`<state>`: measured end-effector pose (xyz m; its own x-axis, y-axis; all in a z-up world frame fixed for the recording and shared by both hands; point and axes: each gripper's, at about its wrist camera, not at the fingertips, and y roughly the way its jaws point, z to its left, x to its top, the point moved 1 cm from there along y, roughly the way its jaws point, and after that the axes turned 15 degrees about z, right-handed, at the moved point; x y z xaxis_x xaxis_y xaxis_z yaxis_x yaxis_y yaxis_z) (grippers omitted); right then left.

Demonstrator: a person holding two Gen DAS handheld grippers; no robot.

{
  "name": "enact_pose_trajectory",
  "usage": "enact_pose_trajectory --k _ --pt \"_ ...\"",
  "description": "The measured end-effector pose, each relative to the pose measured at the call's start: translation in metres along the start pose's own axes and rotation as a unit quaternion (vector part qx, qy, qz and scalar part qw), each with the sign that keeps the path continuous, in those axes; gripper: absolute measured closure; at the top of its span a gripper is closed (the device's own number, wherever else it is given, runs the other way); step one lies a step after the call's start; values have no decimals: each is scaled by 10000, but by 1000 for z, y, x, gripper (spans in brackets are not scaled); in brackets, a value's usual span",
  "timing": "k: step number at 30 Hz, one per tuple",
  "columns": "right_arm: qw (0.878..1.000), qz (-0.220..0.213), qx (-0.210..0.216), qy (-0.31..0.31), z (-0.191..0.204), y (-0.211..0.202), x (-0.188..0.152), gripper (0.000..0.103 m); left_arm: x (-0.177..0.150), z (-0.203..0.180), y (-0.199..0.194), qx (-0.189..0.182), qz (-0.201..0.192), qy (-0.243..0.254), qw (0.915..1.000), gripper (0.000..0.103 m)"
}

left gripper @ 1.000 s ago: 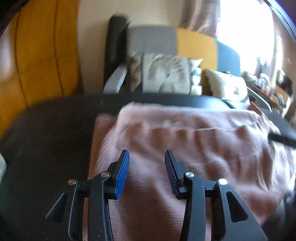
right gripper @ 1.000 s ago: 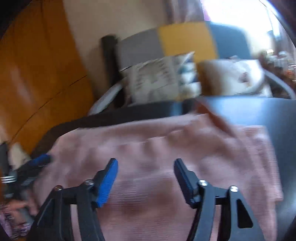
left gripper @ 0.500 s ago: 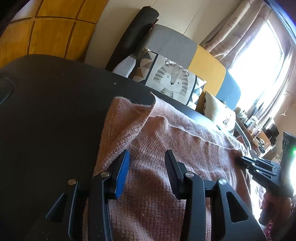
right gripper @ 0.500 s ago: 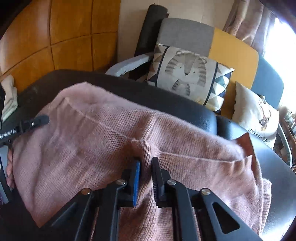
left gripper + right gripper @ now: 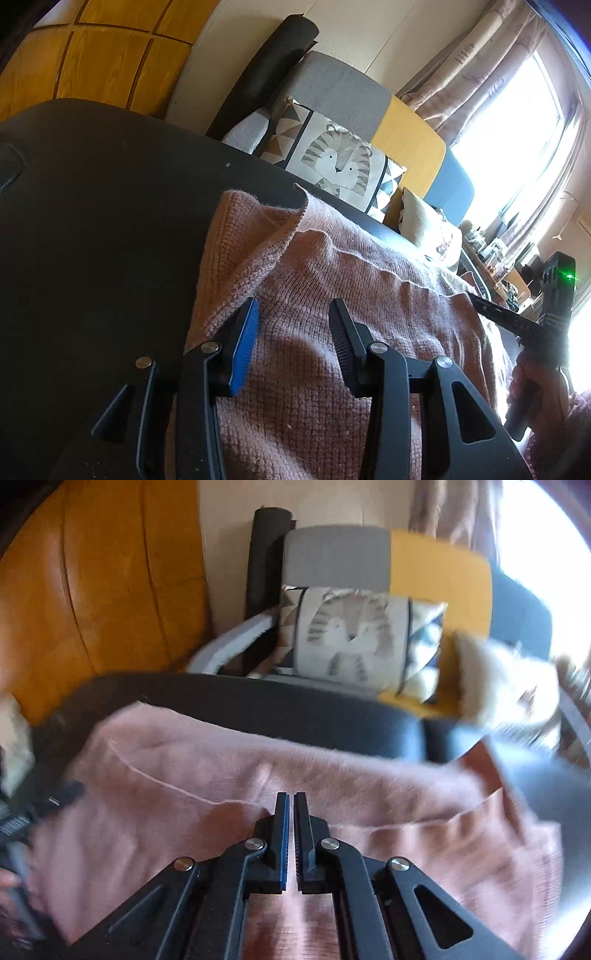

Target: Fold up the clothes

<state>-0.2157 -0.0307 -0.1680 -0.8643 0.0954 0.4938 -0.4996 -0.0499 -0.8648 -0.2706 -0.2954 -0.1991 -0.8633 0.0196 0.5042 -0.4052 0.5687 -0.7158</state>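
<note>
Since a second ago my right gripper (image 5: 291, 805) has clamped nearly shut on a pinch of the pink knit sweater (image 5: 351, 295) spread over the black table (image 5: 92, 221), while my left gripper (image 5: 293, 317) hangs released above the sweater's left part, gripping nothing. I judge the pinch shallow, so the loose knit could slip free or bunch when lifted. Beyond stand a tiger cushion (image 5: 340, 162), patchwork sofa (image 5: 417, 147) and curtained window (image 5: 517, 110).

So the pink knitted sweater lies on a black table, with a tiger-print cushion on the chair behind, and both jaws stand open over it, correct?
Not quite. Only the left gripper is open; the right wrist view shows the right gripper shut.
</note>
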Motion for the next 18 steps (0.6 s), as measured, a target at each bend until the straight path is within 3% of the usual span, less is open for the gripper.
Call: enact_pose_trajectory --k 2,8,10,12,14,18 --pt "9992 183 323 164 -7 0 -3 80 0 0 0 -5 -8 3 10000 60" --pt "9982 327 500 98 -6 -9 -23 80 1 1 2 -33 -16 -1 10000 61" --pt "9986 440 276 -96 -1 -3 -24 80 1 1 2 -40 -16 -4 10000 60" --pt "9981 486 -46 -369 6 2 -24 96 1 2 2 -56 -19 -12 10000 60" --pt "9968 489 -362 -523 10 1 -21 101 1 2 2 -52 -22 -7 10000 61" --pt "9945 100 -939 -455 1 -10 -7 101 1 3 3 -99 -34 -27 9999 61"
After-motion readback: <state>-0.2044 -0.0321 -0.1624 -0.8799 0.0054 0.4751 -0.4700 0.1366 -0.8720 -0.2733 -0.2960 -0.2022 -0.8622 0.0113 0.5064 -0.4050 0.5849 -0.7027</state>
